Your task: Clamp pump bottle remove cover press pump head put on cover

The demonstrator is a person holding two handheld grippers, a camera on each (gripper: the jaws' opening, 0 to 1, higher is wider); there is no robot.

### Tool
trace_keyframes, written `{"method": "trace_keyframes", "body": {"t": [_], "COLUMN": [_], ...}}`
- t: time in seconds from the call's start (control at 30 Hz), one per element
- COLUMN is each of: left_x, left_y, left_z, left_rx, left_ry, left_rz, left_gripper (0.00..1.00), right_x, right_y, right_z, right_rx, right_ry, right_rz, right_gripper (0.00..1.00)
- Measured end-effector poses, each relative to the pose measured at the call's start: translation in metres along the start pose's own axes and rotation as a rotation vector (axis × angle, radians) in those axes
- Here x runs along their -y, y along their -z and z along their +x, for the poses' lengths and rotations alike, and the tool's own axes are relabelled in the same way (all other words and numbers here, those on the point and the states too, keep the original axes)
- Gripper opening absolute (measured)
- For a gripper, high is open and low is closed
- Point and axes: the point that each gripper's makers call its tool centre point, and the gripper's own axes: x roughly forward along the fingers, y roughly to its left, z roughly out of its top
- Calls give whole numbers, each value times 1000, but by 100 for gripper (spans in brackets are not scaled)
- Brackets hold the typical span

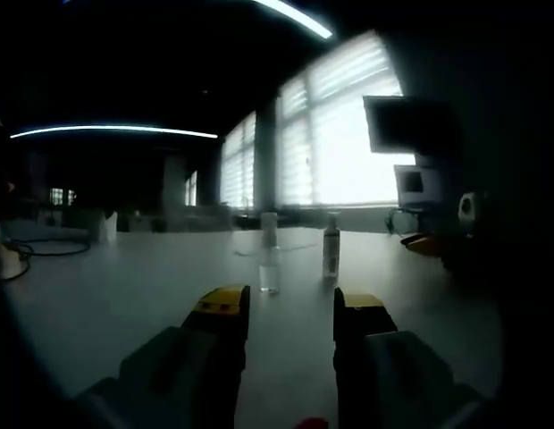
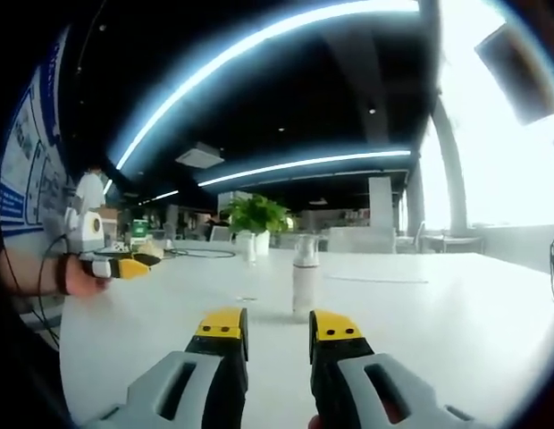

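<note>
The slim white pump bottle (image 1: pixel 331 252) (image 2: pixel 305 277) stands upright mid-worktop on the white table (image 1: pixel 125 286) (image 2: pixel 456 313), its small clear cover (image 1: pixel 270 278) just beside it. Both the left gripper (image 1: pixel 291 310) and the right gripper (image 2: pixel 278 329) hover short of the bottle, yellow-tipped jaws parted, holding nothing.

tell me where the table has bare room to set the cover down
Bare tabletop lies right of the pump bottle in the right gripper view, and between that bottle and the right gripper. The far left edge is crowded: left gripper, cables, a plant.
</note>
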Motion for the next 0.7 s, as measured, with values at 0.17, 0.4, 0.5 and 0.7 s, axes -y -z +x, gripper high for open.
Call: {"method": "trace_keyframes", "body": {"t": [0.17, 0.4, 0.5, 0.7], "left_x": [-4, -7, -7, -7], "left_y": [-1, 0, 0, -5], "left_z": [-1, 1, 2, 9], "left_rx": [4, 1, 5, 14], "left_ry": [-18, -20, -23, -33], "left_rz": [-7, -39, -57, -58], "left_gripper": [29, 28, 26, 26], "right_x": [-2, -2, -3, -4], "right_y": [1, 1, 1, 1], "right_z": [1, 1, 0, 1], "right_rx": [-3, -6, -5, -5], "right_ry": [-10, -9, -13, -19], "right_rz": [-11, -15, -19, -22], "right_gripper": [23, 23, 23, 23]}}
